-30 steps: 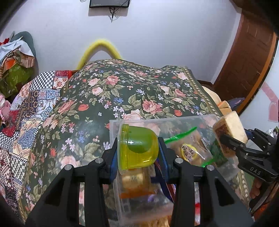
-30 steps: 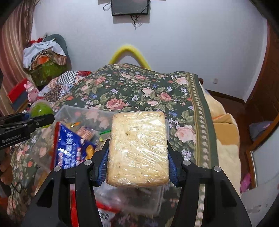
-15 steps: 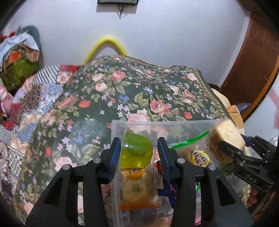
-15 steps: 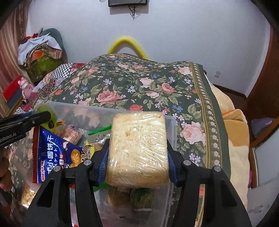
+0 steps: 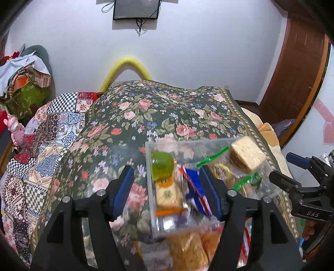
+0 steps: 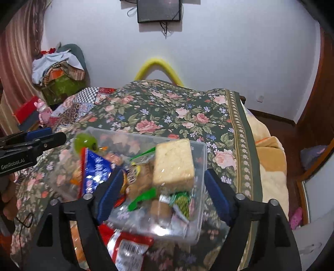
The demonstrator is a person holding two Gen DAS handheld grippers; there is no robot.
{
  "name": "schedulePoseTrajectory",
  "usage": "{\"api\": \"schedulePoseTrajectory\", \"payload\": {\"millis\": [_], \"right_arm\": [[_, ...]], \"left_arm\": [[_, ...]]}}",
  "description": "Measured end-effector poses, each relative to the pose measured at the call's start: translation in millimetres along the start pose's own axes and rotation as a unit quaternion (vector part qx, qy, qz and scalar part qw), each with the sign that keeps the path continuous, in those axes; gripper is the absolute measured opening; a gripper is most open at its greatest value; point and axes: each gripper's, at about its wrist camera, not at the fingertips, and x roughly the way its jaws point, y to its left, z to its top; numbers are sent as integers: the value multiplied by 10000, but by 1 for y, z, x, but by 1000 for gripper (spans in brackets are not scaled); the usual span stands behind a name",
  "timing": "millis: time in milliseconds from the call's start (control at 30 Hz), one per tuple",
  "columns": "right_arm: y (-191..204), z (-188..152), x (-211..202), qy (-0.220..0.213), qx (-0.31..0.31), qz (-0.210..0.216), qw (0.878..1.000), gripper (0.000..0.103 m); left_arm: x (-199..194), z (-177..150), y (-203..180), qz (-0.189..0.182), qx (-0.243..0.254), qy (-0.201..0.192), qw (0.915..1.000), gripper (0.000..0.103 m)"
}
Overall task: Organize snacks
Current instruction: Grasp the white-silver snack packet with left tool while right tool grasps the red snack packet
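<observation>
Resting in the clear box (image 6: 200, 158) on the flowered bedspread (image 6: 167, 108), the wrapped cake (image 6: 173, 164) looks light and crushable; grip its sides gently. Both the left gripper (image 5: 167, 193) and right gripper (image 6: 161, 193) gape empty.

White walls (image 5: 208, 52), a wall-mounted screen (image 5: 136, 9), a wooden door (image 5: 296, 73), floral bedspread (image 5: 167, 116).

Clear glossy plastic box (image 6: 200, 166) seen between right jaws; cake (image 6: 173, 164) film-wrapped, shiny; floral cloth (image 5: 167, 116) beyond jaws matt, woven; jaw pads (image 5: 123, 191) blue, ribbed.
</observation>
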Motion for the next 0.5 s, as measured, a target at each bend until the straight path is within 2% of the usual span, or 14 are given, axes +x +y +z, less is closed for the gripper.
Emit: {"api": "schedulePoseTrajectory", "payload": {"millis": [133, 367, 500], "right_arm": [[9, -14, -11, 60, -67, 29, 10000, 84], [22, -47, -16, 332, -137, 64, 9993, 85], [26, -63, -14, 546, -65, 125, 9984, 85]], "left_arm": [[-11, -18, 9, -153, -60, 254, 9995, 69], [-12, -62, 18, 42, 164, 664, 9976, 69], [-4, -86, 30, 35, 70, 939, 9955, 69]]}}
